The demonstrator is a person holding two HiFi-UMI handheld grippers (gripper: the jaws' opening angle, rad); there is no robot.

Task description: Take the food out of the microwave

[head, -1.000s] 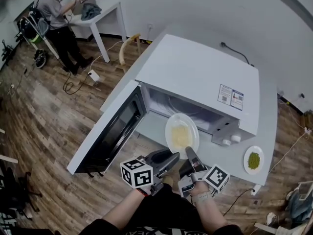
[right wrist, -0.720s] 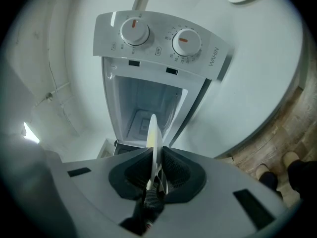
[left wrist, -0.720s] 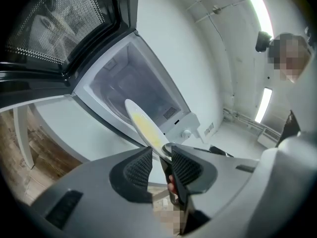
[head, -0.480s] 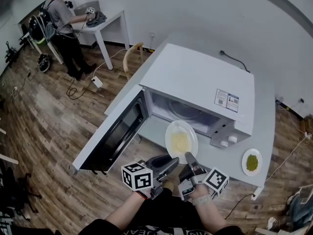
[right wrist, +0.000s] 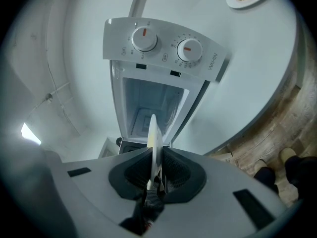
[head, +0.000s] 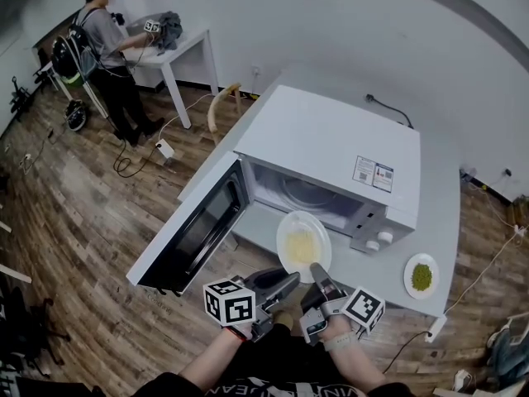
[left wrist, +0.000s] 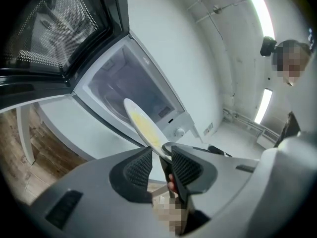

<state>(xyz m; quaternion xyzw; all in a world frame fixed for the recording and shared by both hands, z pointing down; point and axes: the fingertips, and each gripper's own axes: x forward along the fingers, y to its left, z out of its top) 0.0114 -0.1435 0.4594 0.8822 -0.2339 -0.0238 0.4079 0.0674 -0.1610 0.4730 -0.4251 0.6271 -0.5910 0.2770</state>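
Moved: plate has come back out of the microwave mouth toward the person. Earlier its far rim overlapped the opening; now it sits just in front of it. Both grippers came back with it.
Plate: white, round, yellow food in the middle. Held in front of the open cavity, above the table, near rim toward the person.
Right gripper: jaws clenched on the plate's near rim. Its own view shows the plate edge-on, pinched between both pads.
Left gripper: jaws apart, released. The plate rim sits right at the jaw tips, close to one pad, with no squeeze on it. Whether it touches, can't tell.
Gripper spacing: side by side at the plate's near edge, left one just beside the right one.
Microwave: white, stands on the table. Door swung wide open to the left, glass turntable visible inside, two knobs on the panel right of the opening.
Other plate: small plate of green food on the table to the right of the microwave, well apart from the held plate.
Marker cubes: left cube and right cube, low in the head view, over the person's hands.
Background: person standing at a far table, top left. Wooden floor all round.
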